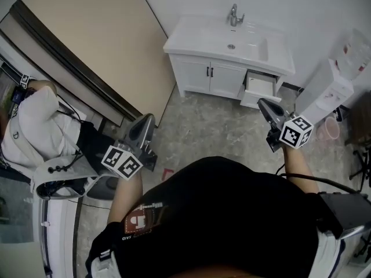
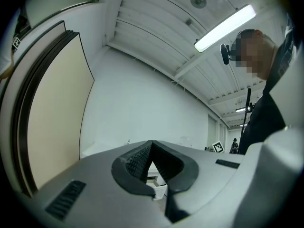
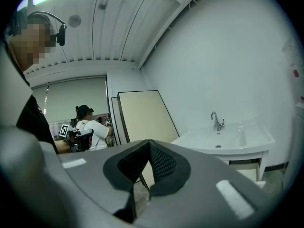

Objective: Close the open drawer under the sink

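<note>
Now the left hand-held gripper and right hand-held gripper both point forward, level, clenched empty; the open drawer lies ahead of the right one.

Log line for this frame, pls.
phase: pre-contact | drawer: open, untouched | left hand-held gripper: shut, empty | right hand-held gripper: shut, empty, short of drawer
</note>
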